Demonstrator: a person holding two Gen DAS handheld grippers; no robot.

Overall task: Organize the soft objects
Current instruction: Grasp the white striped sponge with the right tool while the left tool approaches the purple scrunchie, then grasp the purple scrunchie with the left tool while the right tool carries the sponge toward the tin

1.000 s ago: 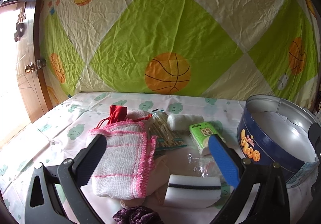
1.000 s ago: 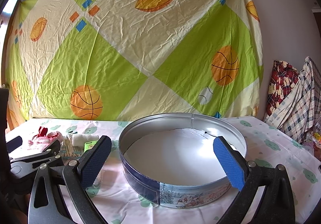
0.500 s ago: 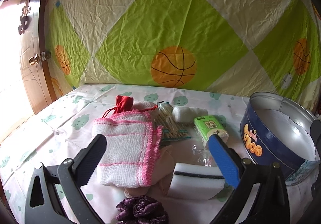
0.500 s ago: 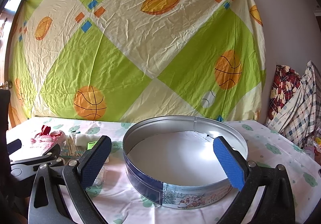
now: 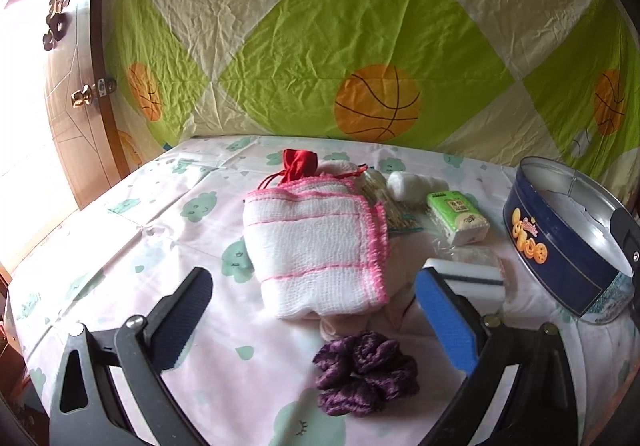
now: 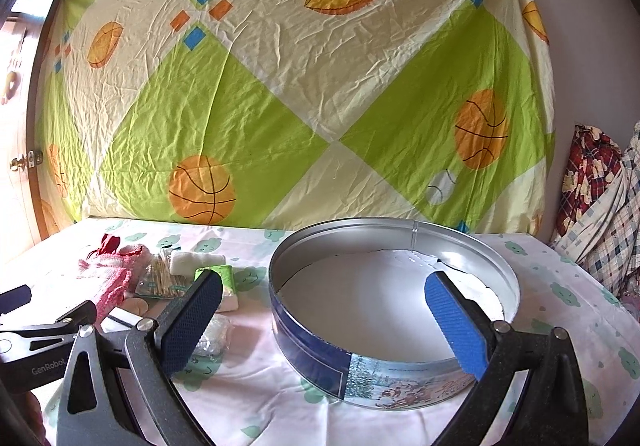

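Metal tin (image 6: 394, 330) stands open, only white lining inside.

cloth (image 5: 320, 242) left of tin (image 5: 560, 242) | scrunchie (image 5: 366, 378) before cloth

Bright daylight blows out the window (image 5: 24, 94) at left; fisheye bends edges, corners vignette dark

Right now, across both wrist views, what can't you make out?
- Left view: the beige item under the pink-edged white cloth is mostly covered; cannot identify it.
- Left view: the left gripper finger hides part of the white sponge.
- Left view: the tissue pack print is too small to read.
- Right view: the right gripper fingers hide parts of the cookie tin and its floor.
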